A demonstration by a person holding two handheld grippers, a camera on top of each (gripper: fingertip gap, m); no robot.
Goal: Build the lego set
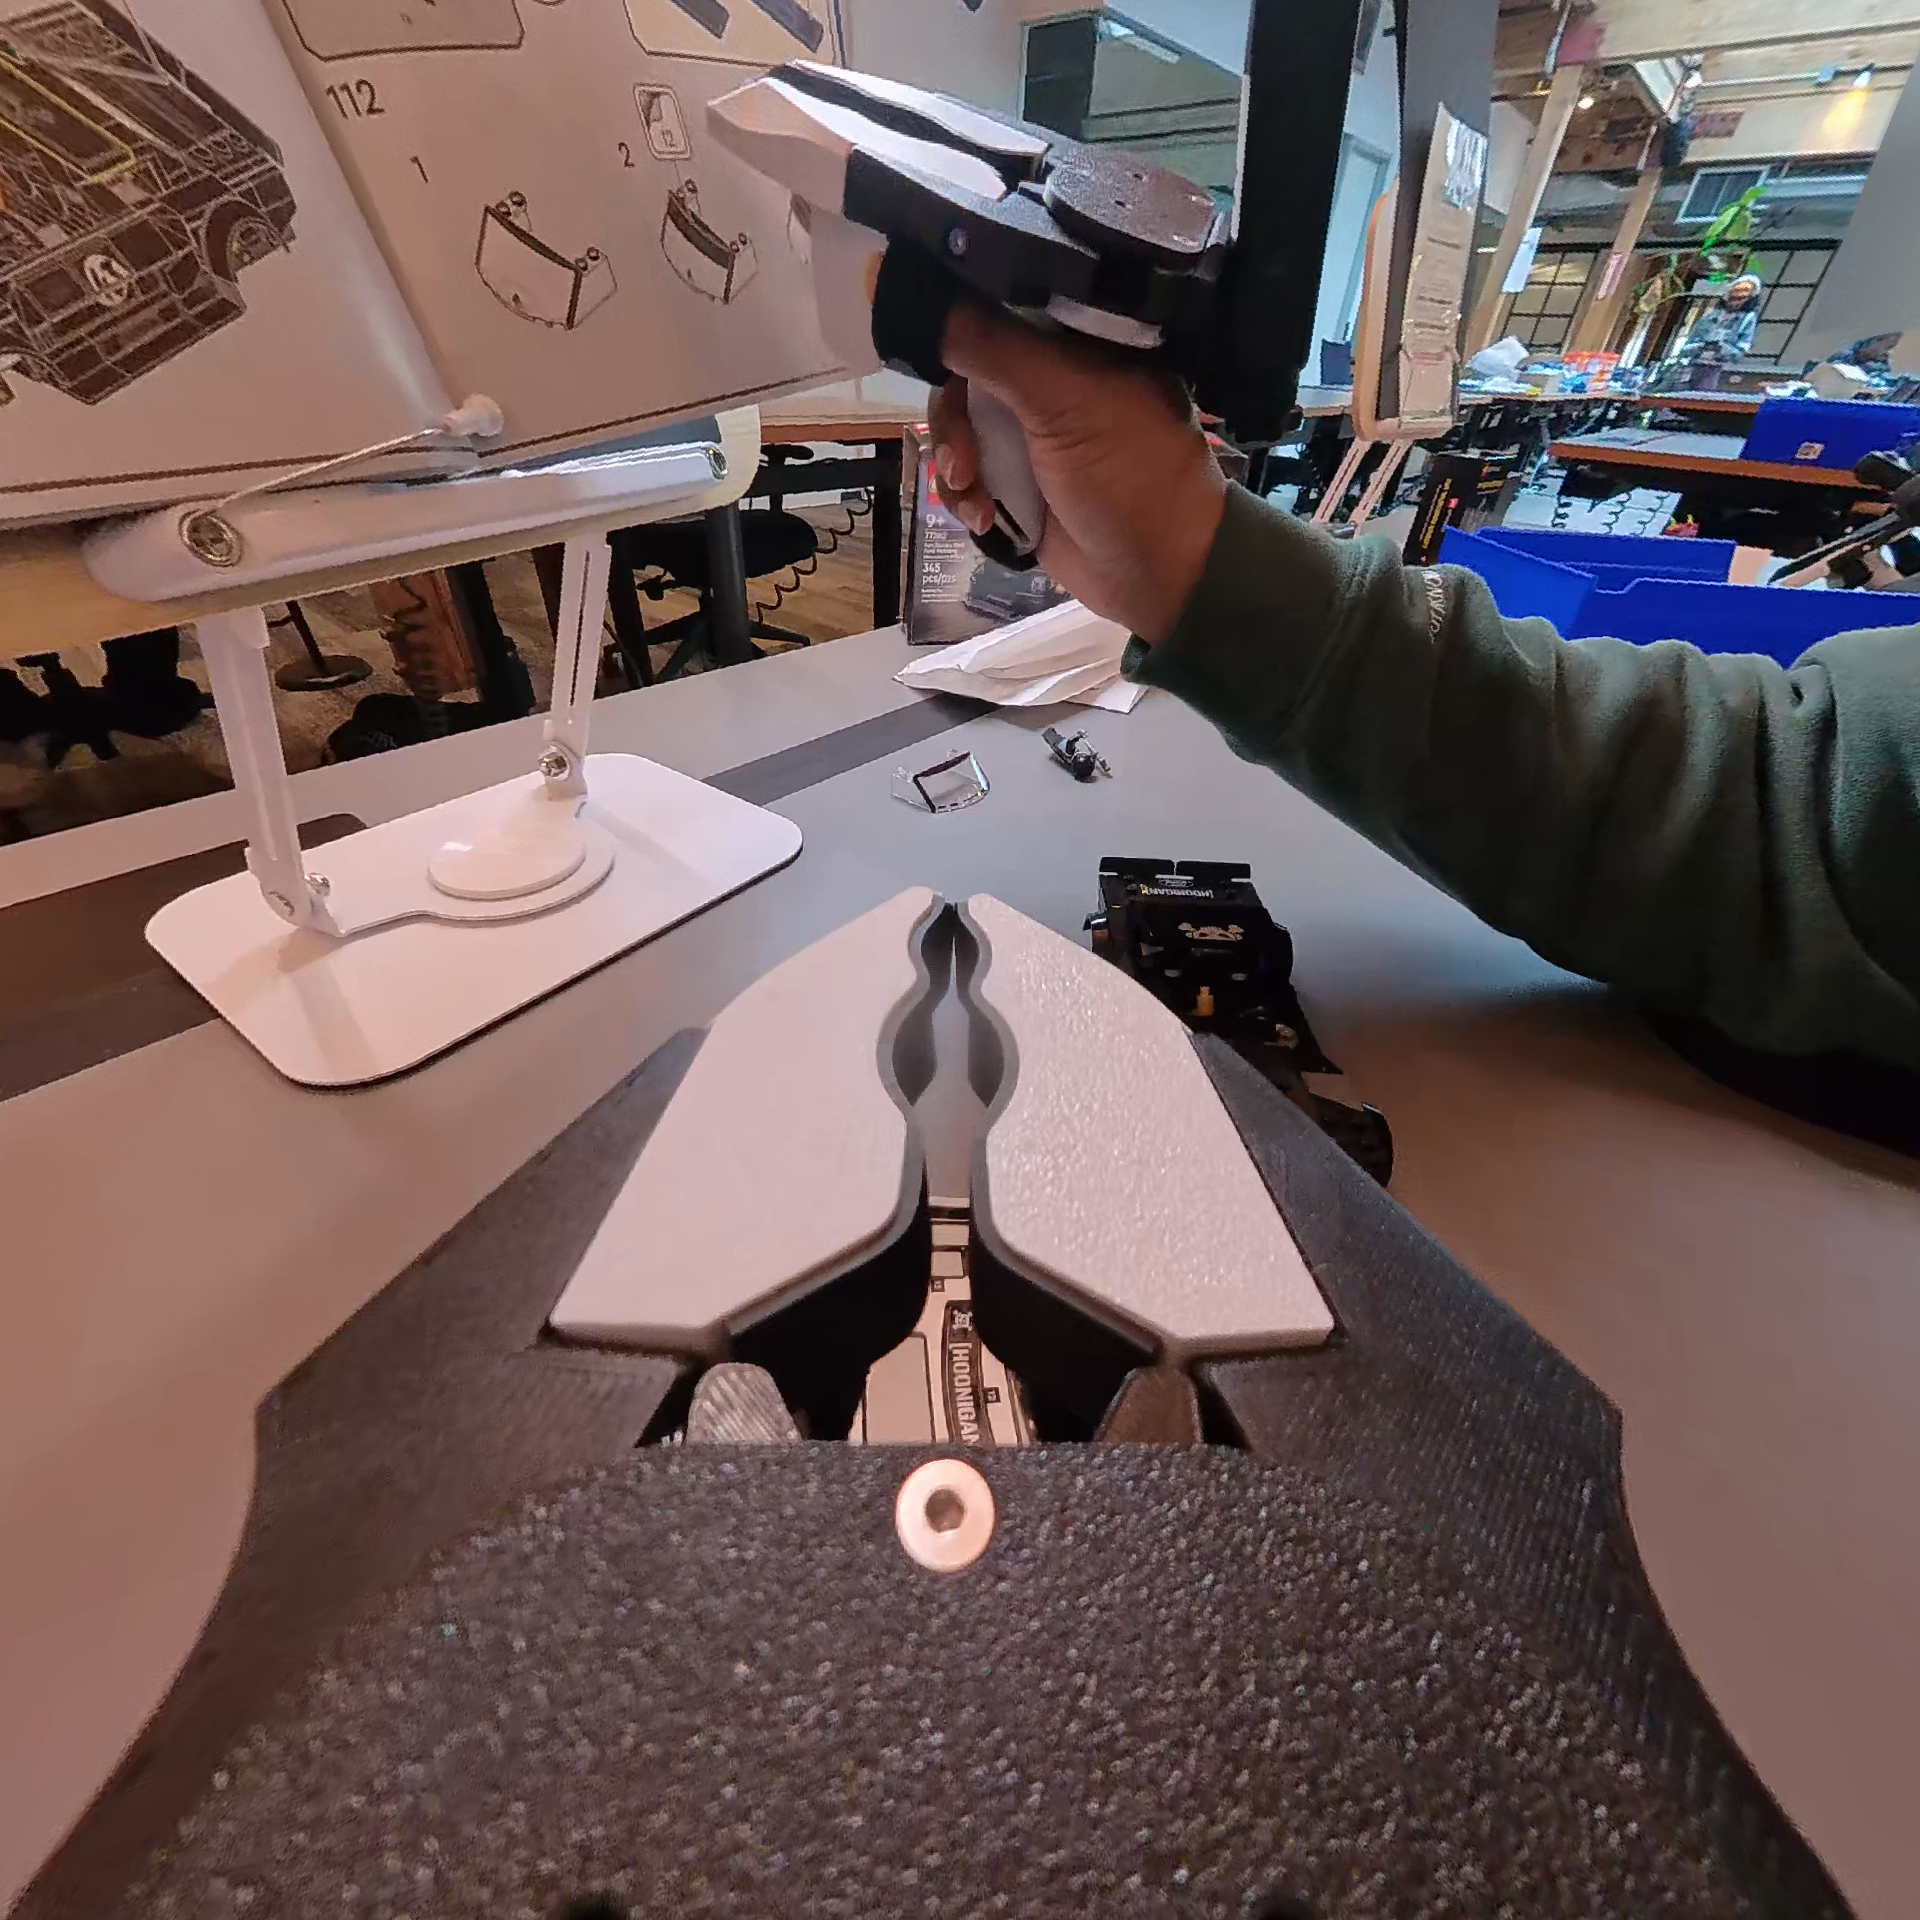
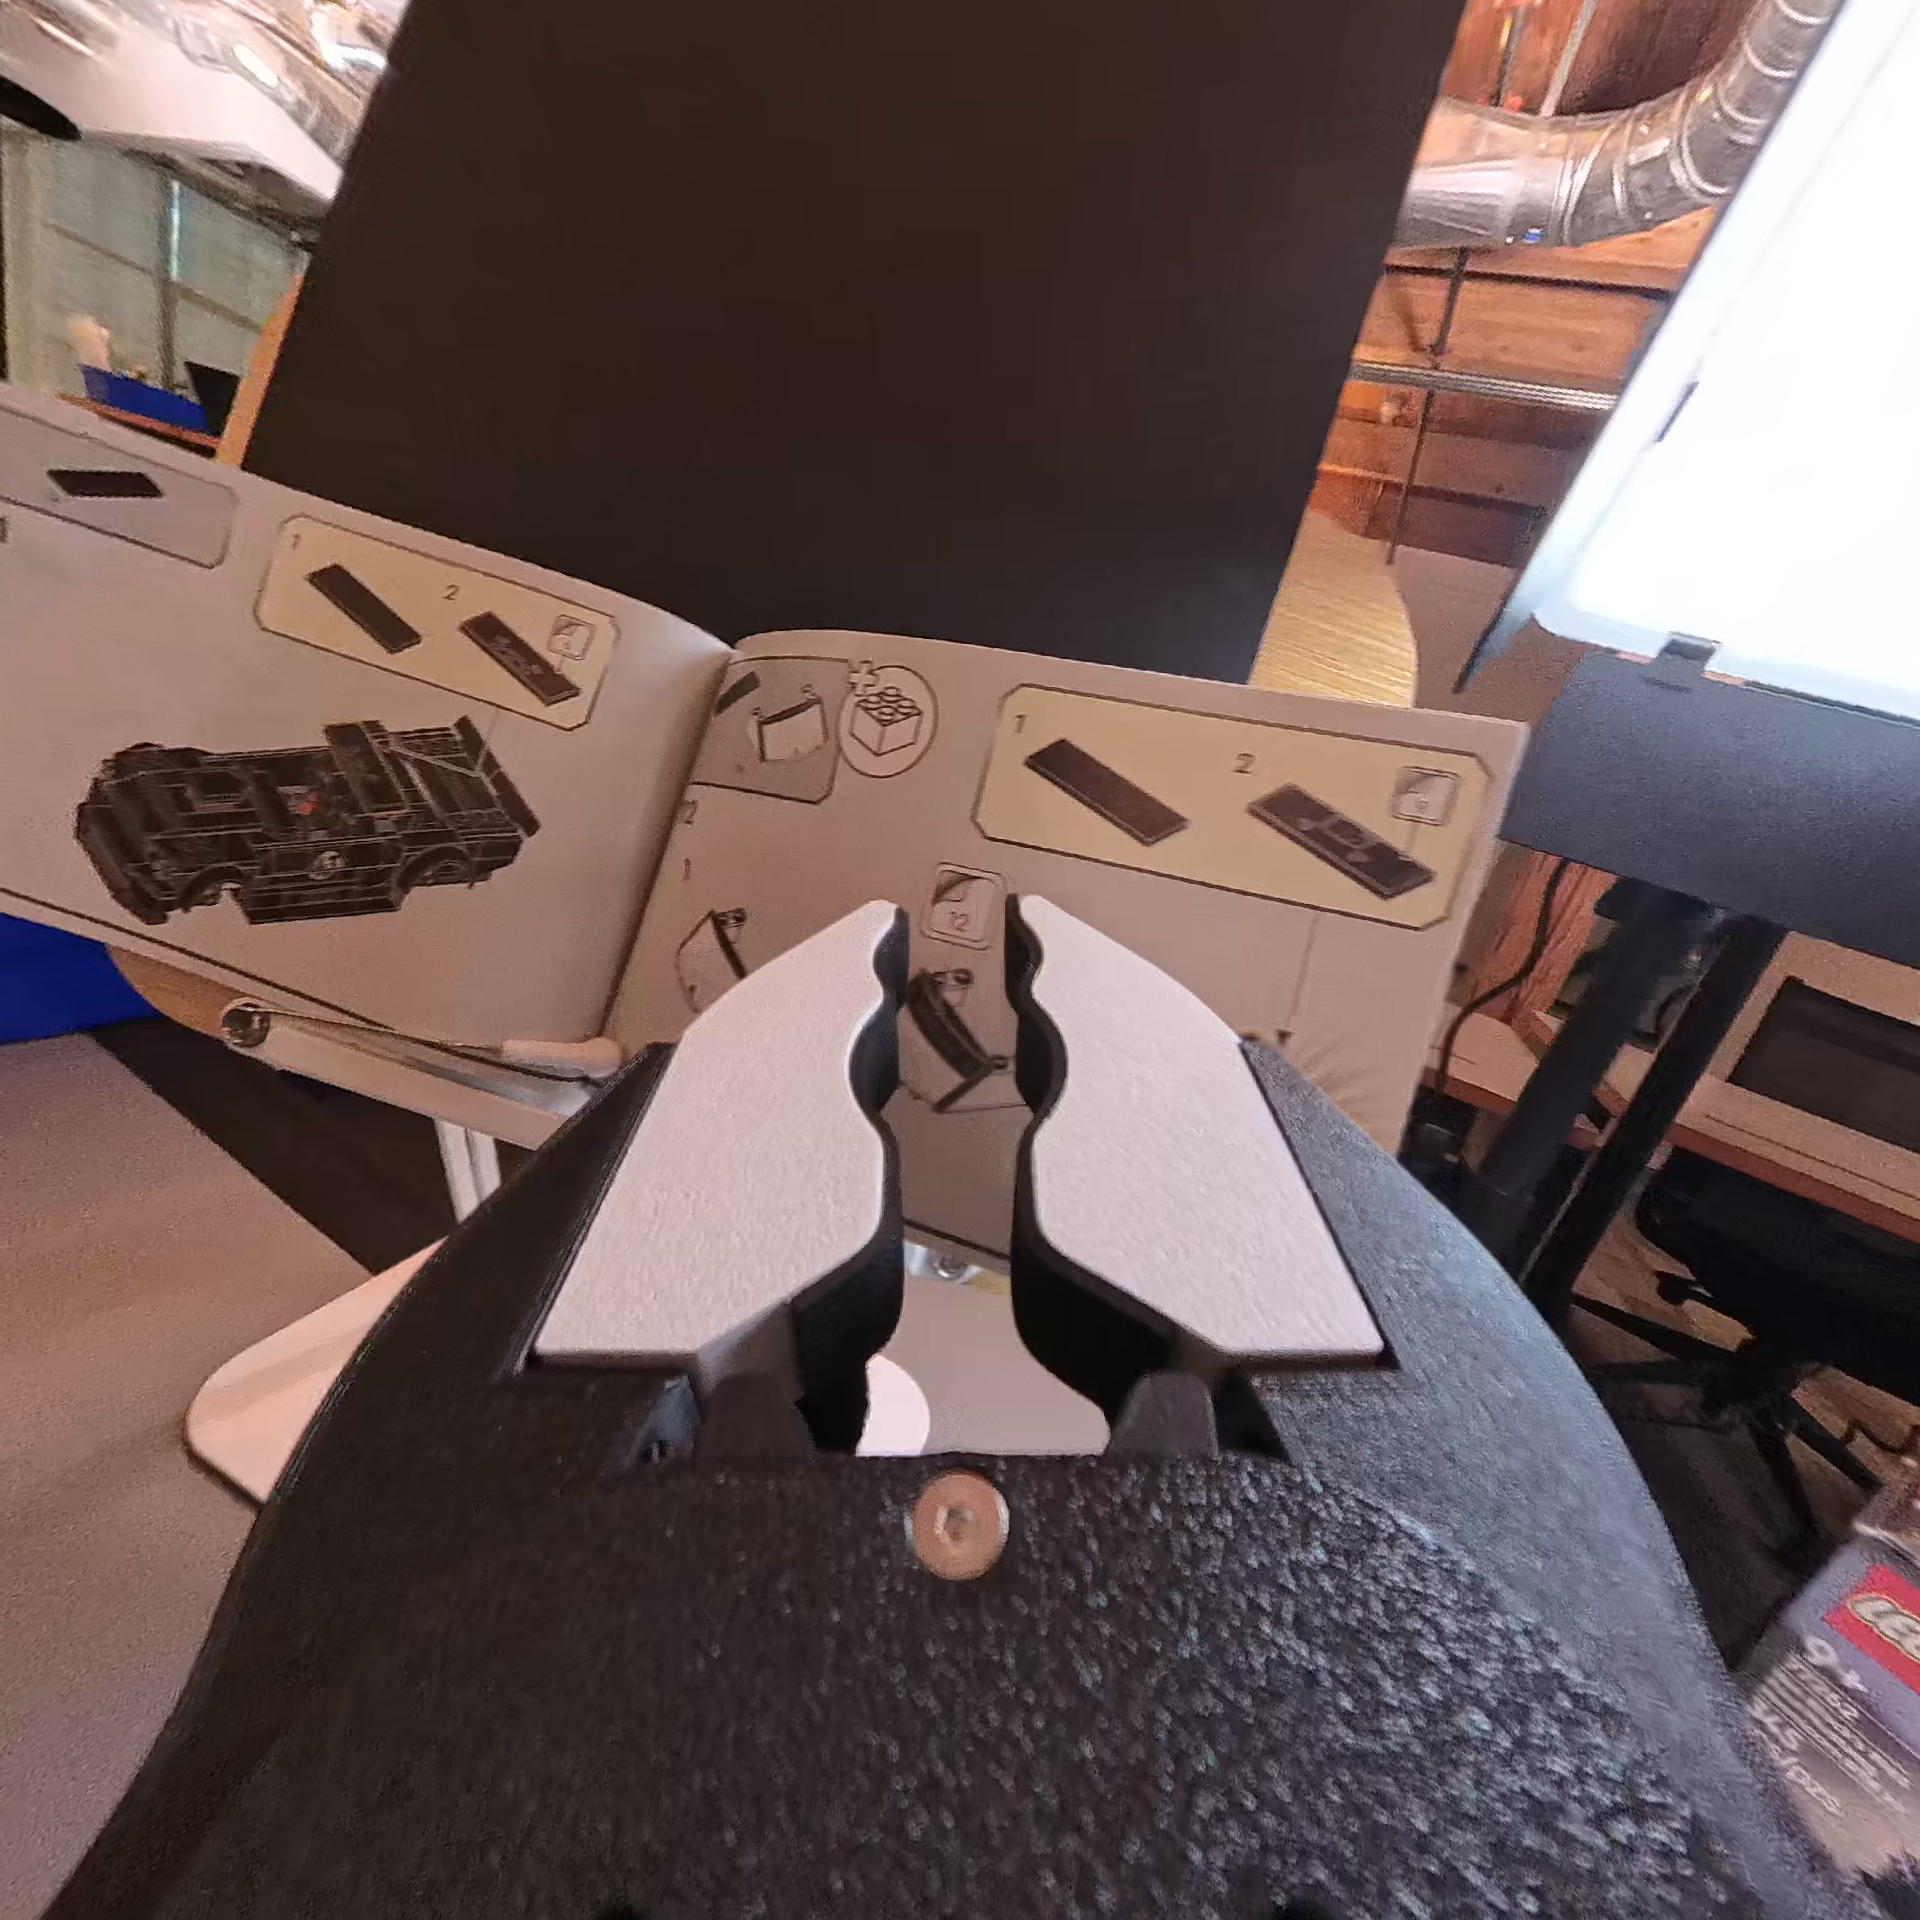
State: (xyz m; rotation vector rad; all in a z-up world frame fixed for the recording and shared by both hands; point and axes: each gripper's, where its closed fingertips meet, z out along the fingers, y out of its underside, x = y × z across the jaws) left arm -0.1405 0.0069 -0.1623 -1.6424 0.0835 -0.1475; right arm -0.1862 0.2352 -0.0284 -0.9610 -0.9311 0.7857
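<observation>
My left gripper (image 1: 951, 920) is shut and low over the grey table (image 1: 1455, 1299). A printed sticker sheet (image 1: 966, 1382) shows through the gap under its fingers; I cannot tell if it is held. The black lego car (image 1: 1195, 956) sits just right of the fingertips. A clear windshield piece (image 1: 940, 784) and a small black part (image 1: 1075, 750) lie farther back. My right gripper (image 2: 954, 914) is open and empty, raised in front of the open instruction booklet (image 2: 1091, 810). It also shows in the left wrist view (image 1: 769, 104), held by a hand in a green sleeve.
The booklet (image 1: 416, 208) rests on a white stand with a flat base (image 1: 468, 914) at the left. A lego box (image 1: 956, 561) and a white paper bag (image 1: 1018, 665) lie at the table's far edge. Blue bins (image 1: 1621, 592) stand at the right. A dark panel (image 2: 831, 312) rises behind the booklet. Spacing between my two grippers at the tips: around 25 cm. The black lego car (image 1: 1195, 956) lies some 15 cm from my left tips, 30 cm from my right tips.
</observation>
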